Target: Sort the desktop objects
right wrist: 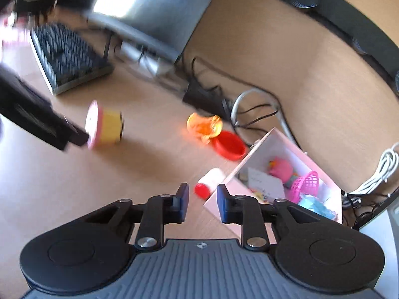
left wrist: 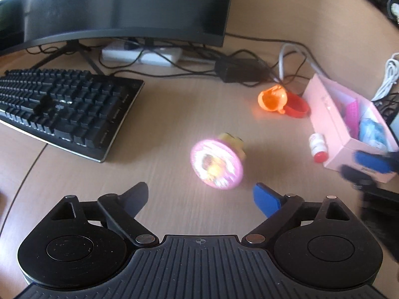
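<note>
A toy with a pink disc and a yellow body (left wrist: 217, 162) lies on its side on the wooden desk, just ahead of my left gripper (left wrist: 202, 194), whose jaws stand wide open and touch nothing. From the right wrist view the same toy (right wrist: 104, 127) lies right beside a black left finger (right wrist: 74, 135). An orange toy (left wrist: 271, 98) and a red ring (left wrist: 298, 107) lie further back. A pink box (right wrist: 274, 139) holds several small items. A white bottle with a red cap (right wrist: 209, 182) lies against the box. My right gripper (right wrist: 203, 199) is shut and empty, at the box's near corner.
A black keyboard (left wrist: 62, 107) lies at the left and a monitor (left wrist: 124, 5) stands behind it. A white power strip (left wrist: 142, 54), a black adapter (left wrist: 239, 69) and tangled cables run along the back. A coiled white cable (right wrist: 381, 172) lies right of the box.
</note>
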The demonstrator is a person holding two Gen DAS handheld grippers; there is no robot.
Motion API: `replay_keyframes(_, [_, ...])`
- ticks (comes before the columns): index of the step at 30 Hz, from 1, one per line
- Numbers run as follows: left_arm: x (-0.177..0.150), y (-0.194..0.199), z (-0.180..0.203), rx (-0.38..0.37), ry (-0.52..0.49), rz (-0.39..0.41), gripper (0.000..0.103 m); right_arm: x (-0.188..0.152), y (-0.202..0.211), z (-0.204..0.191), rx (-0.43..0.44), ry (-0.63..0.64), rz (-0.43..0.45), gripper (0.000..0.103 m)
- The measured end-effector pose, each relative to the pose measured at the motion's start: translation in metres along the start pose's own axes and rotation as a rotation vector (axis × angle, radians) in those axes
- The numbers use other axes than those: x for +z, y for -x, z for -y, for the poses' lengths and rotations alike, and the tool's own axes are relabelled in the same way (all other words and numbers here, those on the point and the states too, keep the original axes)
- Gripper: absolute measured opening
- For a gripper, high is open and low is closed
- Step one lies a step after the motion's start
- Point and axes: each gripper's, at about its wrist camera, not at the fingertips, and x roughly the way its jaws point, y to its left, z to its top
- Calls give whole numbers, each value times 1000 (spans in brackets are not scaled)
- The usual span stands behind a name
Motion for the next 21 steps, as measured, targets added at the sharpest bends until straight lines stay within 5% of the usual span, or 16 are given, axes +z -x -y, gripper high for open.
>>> replay_keyframes(7, [-9,9,-10,-43,43,13,96,26,-41,-12,-1,88,-36,24])
replay_keyframes(11, [-9,10,-10,-63,53,34,97,76,-88,36,150,-194,-133,26])
replay_keyframes(18, [-10,-1,-11,-67,85,7,97,98,-164,67,89,-353,-233,45])
replay_keyframes(21, [-11,-6,-12,-66,88,-12,97,96,-185,68,91,-383,-277,42])
